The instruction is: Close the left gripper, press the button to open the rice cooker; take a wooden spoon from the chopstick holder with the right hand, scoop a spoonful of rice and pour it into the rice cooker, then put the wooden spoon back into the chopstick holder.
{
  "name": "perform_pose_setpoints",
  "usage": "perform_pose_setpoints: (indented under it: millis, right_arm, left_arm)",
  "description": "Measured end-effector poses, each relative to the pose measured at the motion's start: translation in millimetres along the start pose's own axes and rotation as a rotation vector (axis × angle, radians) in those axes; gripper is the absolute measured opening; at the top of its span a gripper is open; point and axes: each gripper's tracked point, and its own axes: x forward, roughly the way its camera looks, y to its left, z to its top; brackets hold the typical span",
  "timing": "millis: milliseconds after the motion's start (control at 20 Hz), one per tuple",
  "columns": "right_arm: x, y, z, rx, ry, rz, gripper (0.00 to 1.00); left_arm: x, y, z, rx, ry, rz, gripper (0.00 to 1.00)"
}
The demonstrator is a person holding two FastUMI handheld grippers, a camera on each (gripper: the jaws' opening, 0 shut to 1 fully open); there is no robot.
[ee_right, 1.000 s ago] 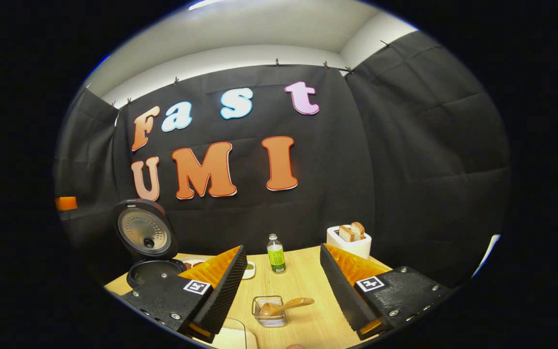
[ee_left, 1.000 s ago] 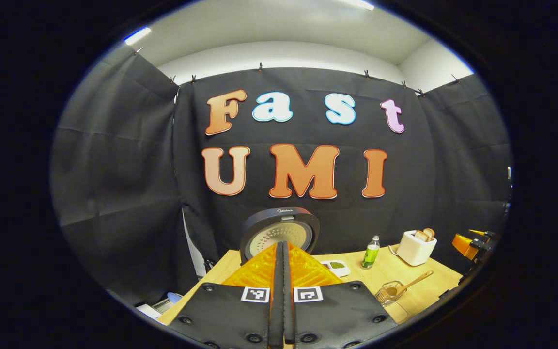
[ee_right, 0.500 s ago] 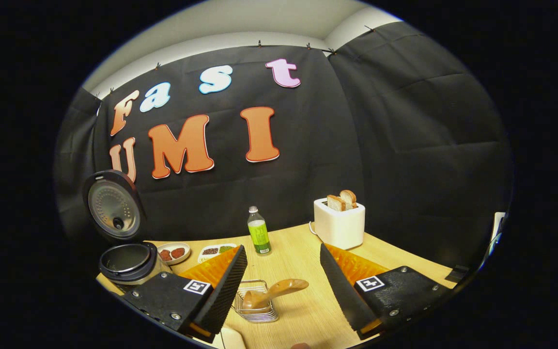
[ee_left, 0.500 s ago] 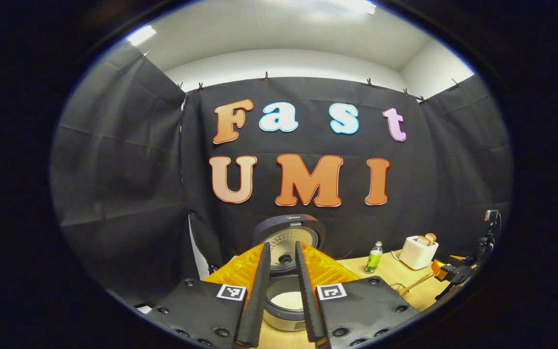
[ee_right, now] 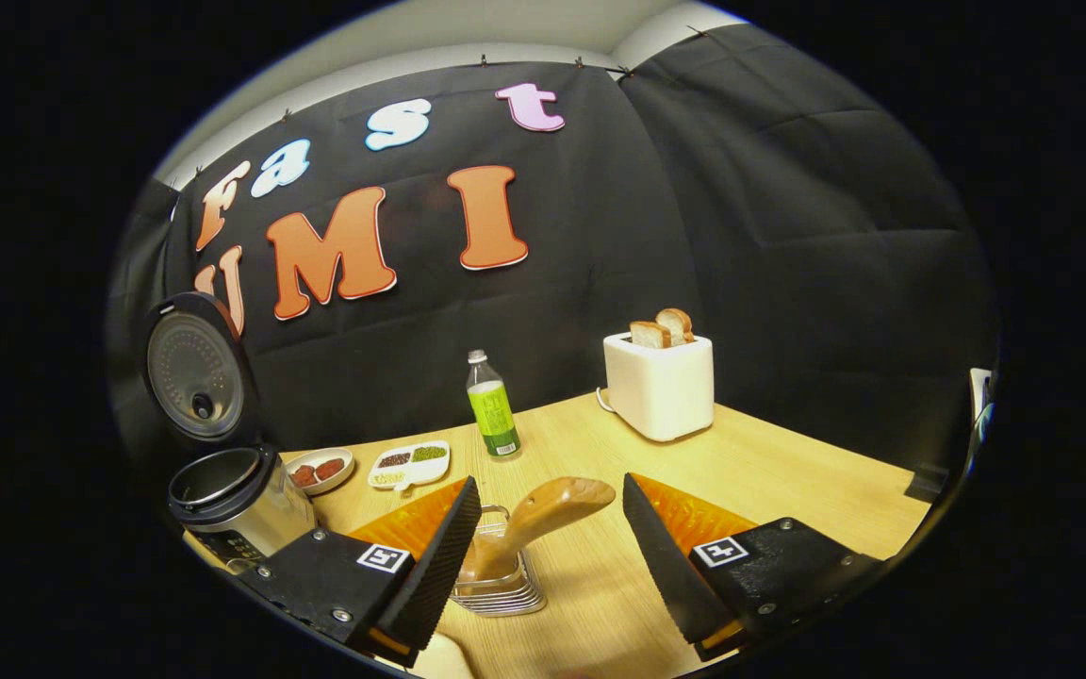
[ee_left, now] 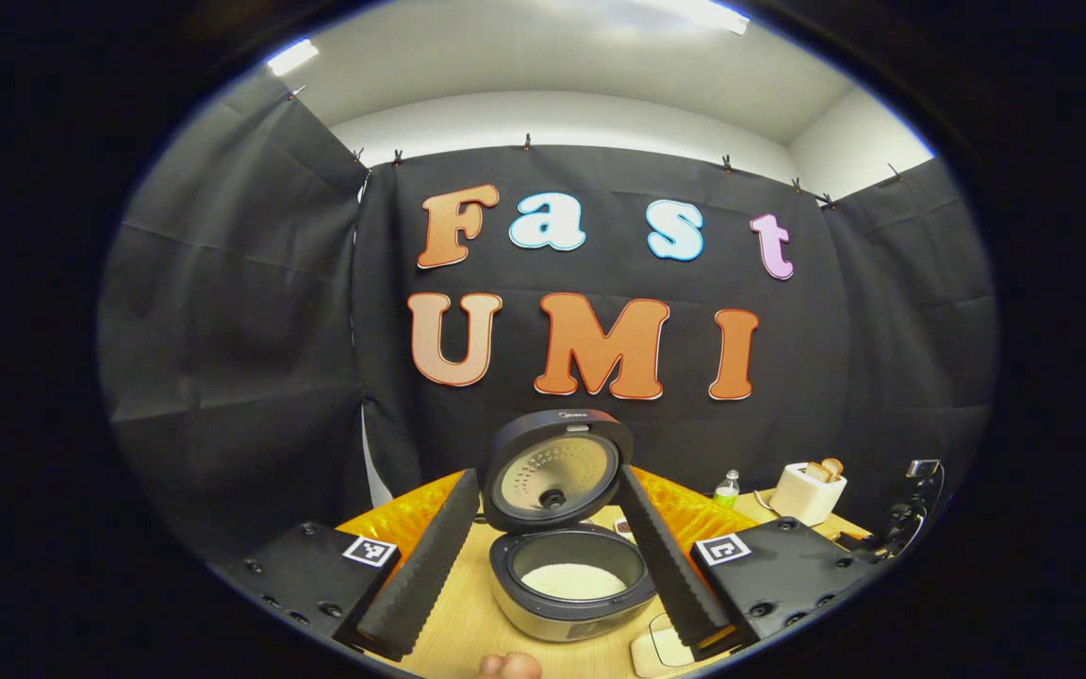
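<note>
Between spread gripper (ee_right: 551, 523) fingers, wooden spoon (ee_right: 543, 514)

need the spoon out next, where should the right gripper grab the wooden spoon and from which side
Probably by the broad handle end of the wooden spoon, which juts up and out of the chopstick holder, leaning to the right in the right gripper view. The other end sits down inside the wire walls. The right gripper is open, the handle between its fingers, so coming straight forward and closing across the handle looks best.
</note>
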Motion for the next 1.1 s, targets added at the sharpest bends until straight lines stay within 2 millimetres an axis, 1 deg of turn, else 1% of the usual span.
perform_pose_setpoints:
  millis: [150, 200, 250, 300, 350, 400, 500, 550, 650, 700, 750, 800, 850, 900, 1050, 1100]
  right_arm:
    - [1, 6, -9, 0.023, 0.023, 0.013, 0.93]
    - [3, 7, -13, 0.027, 0.032, 0.020, 0.92]
    - [5, 10, -17, 0.028, 0.042, 0.028, 0.89]
    - [8, 12, -22, 0.023, 0.049, 0.033, 0.81]
    - [8, 11, -26, 0.016, 0.055, 0.031, 0.75]
    - [9, 12, -28, 0.015, 0.062, 0.038, 0.63]
    - [9, 18, -30, 0.050, 0.072, 0.053, 0.51]
    - [10, 19, -28, 0.075, 0.064, 0.063, 0.49]
    - [16, 13, -25, 0.129, 0.050, 0.044, 0.41]
    - [13, 16, -25, 0.160, 0.063, 0.053, 0.30]
    - [16, 20, -28, 0.183, 0.076, 0.065, 0.26]
    - [18, 26, -26, 0.195, 0.080, 0.093, 0.21]
    - [17, 28, -25, 0.192, 0.084, 0.104, 0.19]
    - [17, 29, -23, 0.182, 0.080, 0.107, 0.14]
    - [21, 37, -19, 0.123, 0.073, 0.105, 0.07]
    - [22, 38, -18, 0.109, 0.077, 0.103, 0.03]
  left_arm:
    - [-1, 5, 0, 0.005, -0.006, 0.009, 0.97]
    - [0, 5, 1, -0.001, -0.010, 0.005, 0.99]
    - [0, 5, 2, -0.007, -0.015, 0.004, 0.97]
    - [-1, 7, 2, -0.009, -0.016, 0.005, 0.99]
    - [-1, 7, 1, -0.009, -0.017, 0.004, 1.00]
    - [0, 7, -1, -0.011, -0.018, 0.000, 0.99]
    - [1, 6, -3, -0.021, -0.019, -0.012, 1.00]
    - [2, 7, -3, -0.028, -0.017, -0.014, 0.99]
    - [4, 9, -7, -0.037, -0.014, -0.014, 0.97]
    - [4, 12, -6, -0.039, -0.013, -0.012, 1.00]
    - [5, 14, -7, -0.040, -0.012, -0.007, 0.99]
    - [6, 15, -8, -0.042, -0.012, -0.004, 0.99]
    - [7, 15, -8, -0.046, -0.011, -0.005, 0.97]
    - [6, 15, -9, -0.049, -0.009, -0.007, 0.99]
    - [7, 19, -11, -0.046, -0.005, 0.000, 0.99]
    - [7, 20, -12, -0.044, -0.003, 0.001, 1.00]
